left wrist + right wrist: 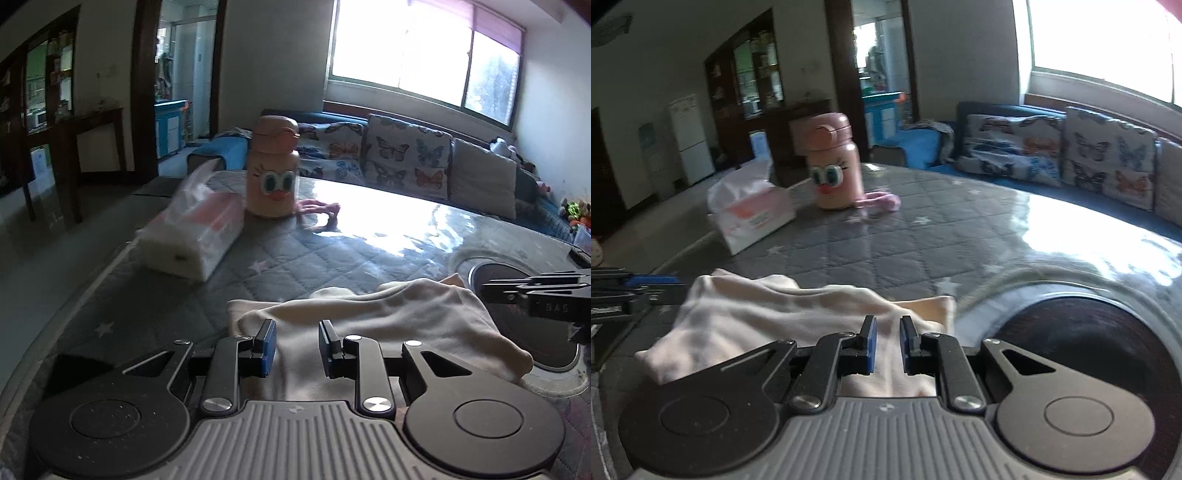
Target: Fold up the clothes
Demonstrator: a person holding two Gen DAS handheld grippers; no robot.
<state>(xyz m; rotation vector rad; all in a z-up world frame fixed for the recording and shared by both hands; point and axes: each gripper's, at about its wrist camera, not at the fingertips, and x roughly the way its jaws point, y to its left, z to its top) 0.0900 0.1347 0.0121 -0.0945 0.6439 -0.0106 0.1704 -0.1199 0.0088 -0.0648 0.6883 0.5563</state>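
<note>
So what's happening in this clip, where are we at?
A person holds a gripper in each hand over a cream garment that lies rumpled on the quilted grey table cover. The left gripper and right gripper both sit low over the cloth with jaws slightly apart; fabric shows between them, but neither visibly pinches it. The garment does not look neatly folded yet. Further back stand a peach cartoon-face bottle and a tissue pack, untouched.

Blurred tissue pack (192, 240) (print unreadable)
</note>
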